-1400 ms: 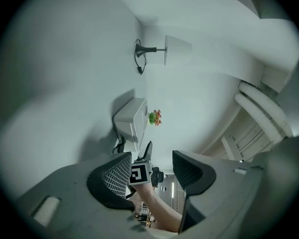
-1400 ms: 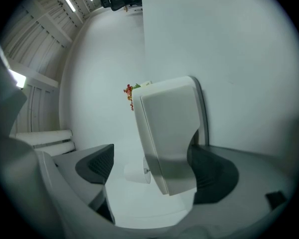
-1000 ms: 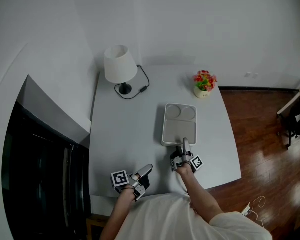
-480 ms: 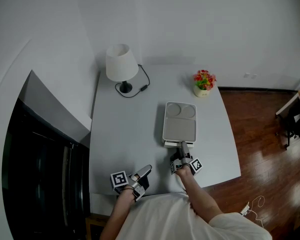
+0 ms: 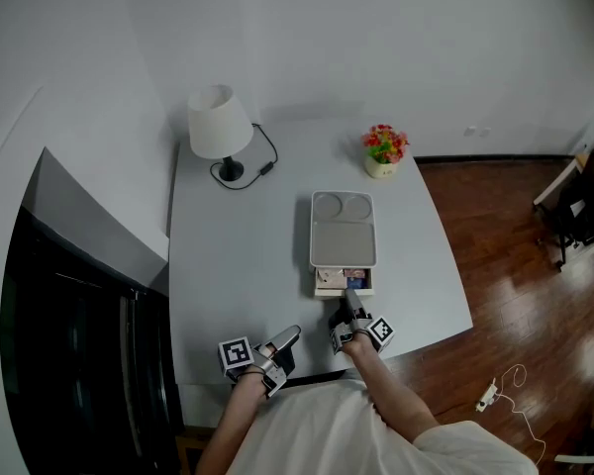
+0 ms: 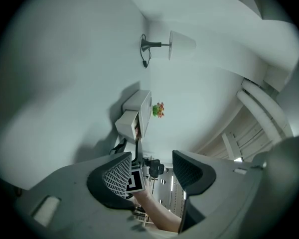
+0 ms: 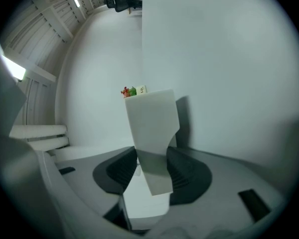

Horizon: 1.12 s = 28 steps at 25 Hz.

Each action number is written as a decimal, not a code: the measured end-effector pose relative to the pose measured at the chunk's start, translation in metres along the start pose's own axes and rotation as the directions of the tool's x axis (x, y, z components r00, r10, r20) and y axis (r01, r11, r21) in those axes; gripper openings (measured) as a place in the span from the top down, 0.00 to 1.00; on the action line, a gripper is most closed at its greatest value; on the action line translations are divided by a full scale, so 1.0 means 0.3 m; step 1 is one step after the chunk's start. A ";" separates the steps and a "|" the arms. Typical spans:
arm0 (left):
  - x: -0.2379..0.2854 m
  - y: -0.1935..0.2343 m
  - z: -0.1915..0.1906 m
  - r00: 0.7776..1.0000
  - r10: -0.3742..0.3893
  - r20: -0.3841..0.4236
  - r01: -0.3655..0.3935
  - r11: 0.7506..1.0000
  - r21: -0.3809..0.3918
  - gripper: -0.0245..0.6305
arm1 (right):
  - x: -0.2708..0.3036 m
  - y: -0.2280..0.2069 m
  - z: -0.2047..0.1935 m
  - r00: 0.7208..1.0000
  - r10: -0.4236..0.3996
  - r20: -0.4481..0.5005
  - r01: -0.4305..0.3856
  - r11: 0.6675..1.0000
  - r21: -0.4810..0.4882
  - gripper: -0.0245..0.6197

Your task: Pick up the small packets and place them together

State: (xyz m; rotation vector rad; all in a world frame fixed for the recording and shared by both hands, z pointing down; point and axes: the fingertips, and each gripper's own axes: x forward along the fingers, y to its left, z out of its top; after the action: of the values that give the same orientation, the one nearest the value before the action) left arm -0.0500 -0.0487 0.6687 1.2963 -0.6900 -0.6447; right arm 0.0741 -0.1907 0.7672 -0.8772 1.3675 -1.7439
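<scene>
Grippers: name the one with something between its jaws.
The right gripper: its jaws, just closing, clamp the pulled-out white drawer. The left gripper has open jaws with nothing between them.

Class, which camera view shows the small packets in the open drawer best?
The head view: it looks down into the drawer at the packets. The left gripper view shows only a sliver of them; the right gripper view shows none.
</scene>
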 end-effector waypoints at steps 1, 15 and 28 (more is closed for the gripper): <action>-0.001 0.006 -0.007 1.000 0.007 -0.011 -0.007 1.000 0.000 0.60 | -0.022 -0.005 -0.012 1.000 -0.003 -0.006 0.003 1.000 0.000 0.67; 0.069 0.028 -0.072 0.990 0.024 -0.142 -0.026 1.000 -0.014 0.59 | -0.313 -0.084 -0.156 0.990 -0.082 -0.116 0.080 0.997 -0.018 0.67; 0.100 0.038 -0.060 0.988 0.021 -0.154 -0.024 1.000 -0.016 0.60 | -0.446 -0.128 -0.192 0.957 -0.191 -0.217 0.177 0.981 -0.080 0.70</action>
State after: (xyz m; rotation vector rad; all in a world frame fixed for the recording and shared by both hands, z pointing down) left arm -0.0166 -0.0584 0.6803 1.3055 -0.5709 -0.5254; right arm 0.0850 -0.0414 0.7840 -0.8849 1.5310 -2.0039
